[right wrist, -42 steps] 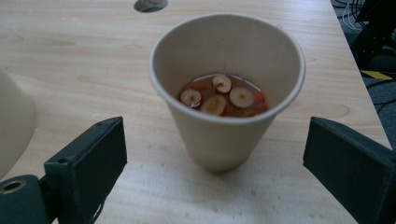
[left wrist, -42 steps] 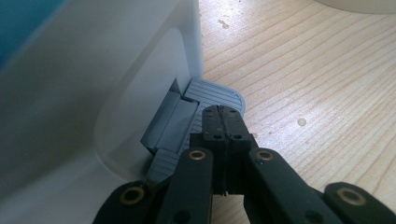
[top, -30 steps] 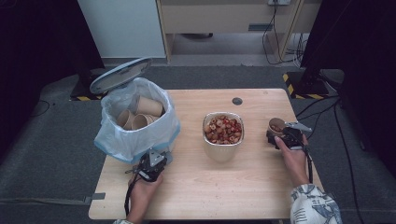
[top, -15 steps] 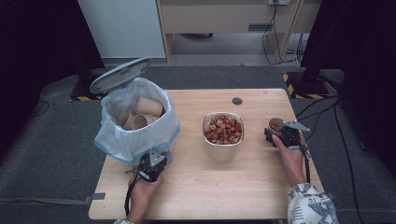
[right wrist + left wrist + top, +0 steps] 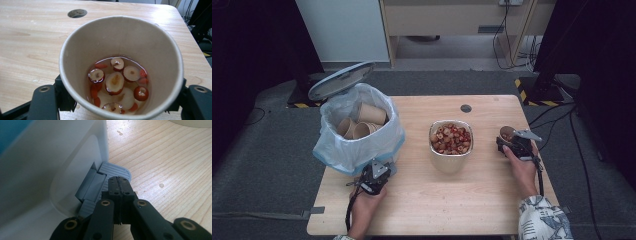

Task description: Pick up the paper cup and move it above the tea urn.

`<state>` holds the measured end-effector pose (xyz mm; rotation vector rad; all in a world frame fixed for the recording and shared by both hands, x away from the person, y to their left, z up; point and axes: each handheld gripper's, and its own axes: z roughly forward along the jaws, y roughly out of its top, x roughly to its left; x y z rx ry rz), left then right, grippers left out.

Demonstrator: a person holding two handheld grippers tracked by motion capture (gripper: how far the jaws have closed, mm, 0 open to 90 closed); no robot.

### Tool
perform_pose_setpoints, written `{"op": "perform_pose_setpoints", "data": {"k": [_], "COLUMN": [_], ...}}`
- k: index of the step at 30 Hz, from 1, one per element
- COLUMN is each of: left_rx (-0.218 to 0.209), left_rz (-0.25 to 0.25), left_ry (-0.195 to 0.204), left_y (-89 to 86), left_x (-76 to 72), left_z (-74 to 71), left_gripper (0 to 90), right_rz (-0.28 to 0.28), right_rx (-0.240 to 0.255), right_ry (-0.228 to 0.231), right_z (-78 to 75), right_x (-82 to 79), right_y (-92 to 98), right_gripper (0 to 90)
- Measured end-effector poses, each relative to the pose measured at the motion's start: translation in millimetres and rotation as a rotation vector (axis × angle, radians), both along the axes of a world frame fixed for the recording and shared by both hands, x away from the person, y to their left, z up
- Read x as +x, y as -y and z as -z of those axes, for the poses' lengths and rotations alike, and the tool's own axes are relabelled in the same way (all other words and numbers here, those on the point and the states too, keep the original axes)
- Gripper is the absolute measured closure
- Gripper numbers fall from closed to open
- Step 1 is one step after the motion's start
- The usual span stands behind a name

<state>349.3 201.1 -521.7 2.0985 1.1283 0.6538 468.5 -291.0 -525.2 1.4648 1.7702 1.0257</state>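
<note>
High view: the left gripper (image 5: 374, 176) presses the bin (image 5: 358, 131) pedal; the right gripper (image 5: 513, 143) meets a paper cup (image 5: 506, 133) on the table (image 5: 452, 200).
Left gripper view: fingers together on the pedal (image 5: 113, 171).
Right gripper view: fingers have just been closing around the cup (image 5: 120, 45), probably gripping.
Next: lift level, to avoid spilling.

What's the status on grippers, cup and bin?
Left gripper shut, on bin pedal. Right gripper closing around paper cup of fruit and liquid. Bowl between cup and bin.
</note>
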Motion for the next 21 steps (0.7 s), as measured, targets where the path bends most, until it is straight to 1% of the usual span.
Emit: {"op": "perform_pose_setpoints", "data": {"k": [3,4,5,6,8,9,10,11,12,13,14,17,18,21], "left_rx": [0.0,0.0,0.0,0.0,0.001,0.001,0.001,0.001,0.0,0.0,0.0,-0.002,-0.001,-0.002], "left_rz": [0.0,0.0,0.0,0.0,0.0,0.0,-0.001,-0.001,0.0,-0.001,-0.001,-0.001,-0.001,-0.001], "left_ry": [0.0,0.0,0.0,0.0,0.0,0.0,0.0,0.0,0.0,0.0,-0.001,-0.001,-0.001,-0.001], "left_y": [0.0,0.0,0.0,0.0,0.1,0.1,0.1,0.1,0.1,0.1,0.1,-0.1,0.0,-0.1], "left_x": [0.0,-0.1,-0.1,0.0,-0.1,0.0,0.0,0.0,0.0,0.0,0.0,0.1,0.0,0.0], "left_z": [0.0,0.0,0.0,0.0,0.0,0.0,0.0,0.0,0.0,0.0,0.0,0.0,0.0,0.0], "left_gripper": [89.1,89.1,89.1,89.1,89.1,89.1,89.1,89.1,89.1,89.1,89.1,89.1,89.1,89.1], "right_rz": [-0.013,-0.024,-0.024,-0.038,-0.062,-0.079,-0.079,-0.083,-0.094,-0.094,-0.108,-0.127,-0.127,-0.155], "right_rx": [-0.005,-0.011,-0.011,-0.023,-0.042,-0.05,-0.05,-0.05,-0.053,-0.053,-0.058,-0.067,-0.067,-0.079], "right_ry": [-0.001,0.0,0.0,-0.011,-0.01,0.001,0.001,0.005,0.014,0.014,0.017,0.025,0.025,0.035], "right_z": [-3.3,-7.8,-7.8,-11.1,-18.4,-26.3,-26.3,-30.2,-37.6,-37.6,-44.8,-56.0,-56.0,-70.1], "right_x": [-1.9,-4.2,-4.2,-4.8,-6.9,-8.6,-8.6,-9.5,-11.0,-11.0,-12.4,-13.7,-13.7,-14.0], "right_y": [0.8,1.8,1.8,2.0,1.9,2.6,2.6,2.7,2.2,2.2,1.8,1.2,1.2,1.7], "right_gripper": [31.9,32.1,32.1,32.1,32.3,32.4,32.4,32.4,32.6,32.6,32.8,33.1,33.1,33.6]}}
